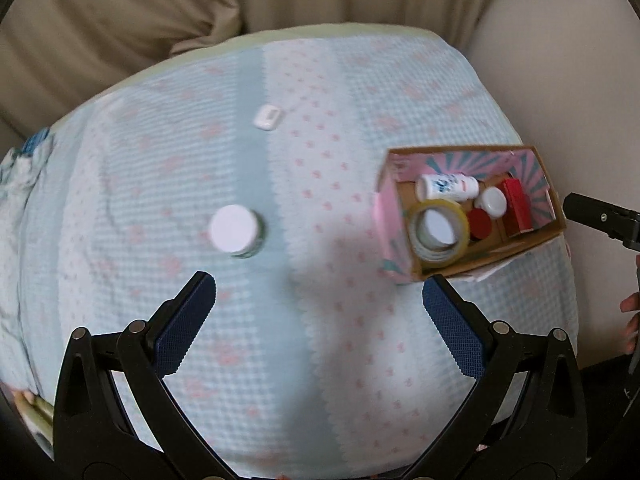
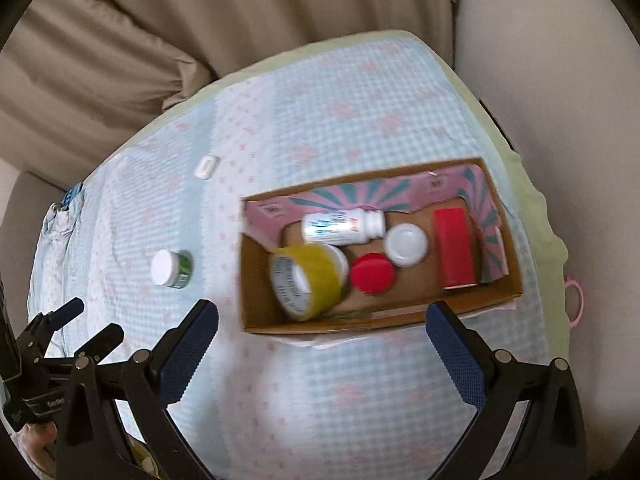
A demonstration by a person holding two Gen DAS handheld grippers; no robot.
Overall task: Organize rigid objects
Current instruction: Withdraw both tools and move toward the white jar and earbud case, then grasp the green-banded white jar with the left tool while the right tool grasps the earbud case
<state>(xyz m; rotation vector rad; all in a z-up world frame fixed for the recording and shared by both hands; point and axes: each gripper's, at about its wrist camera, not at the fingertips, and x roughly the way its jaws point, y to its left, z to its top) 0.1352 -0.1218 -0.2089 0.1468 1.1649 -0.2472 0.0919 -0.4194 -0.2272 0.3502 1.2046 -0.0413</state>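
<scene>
On the bed, over a pale blue quilted cover with pink flowers point(image 1: 320, 160), lies an open cardboard box with pink and teal printed walls point(image 2: 500, 280). It already keeps several rigid things together: a yellow roll of adhesive tape point(image 2: 308, 280), a white plastic bottle lying on its side point(image 2: 344, 226), a red round lid point(image 2: 372, 273), a white round lid point(image 2: 406, 245) and a red rectangular box point(image 2: 456, 252). They seem to be collected there so that loose things leave the cover.

Two things are still outside. A small jar with a white cap and green label point(image 1: 236, 230) stands upright, well apart from the box. A small white flat case point(image 1: 267, 118) lies farther away, toward the curtain.

The left gripper point(image 1: 320, 292) is wide open and has hold of nothing; the jar is just ahead of its left finger, so it is probably the next thing to take. The right gripper point(image 2: 322, 320) is also wide open and empty, and it hovers near the front wall of the box.

Nothing stands between the left gripper and the jar. The soft cover could let the jar tip when the fingers close on it.
</scene>
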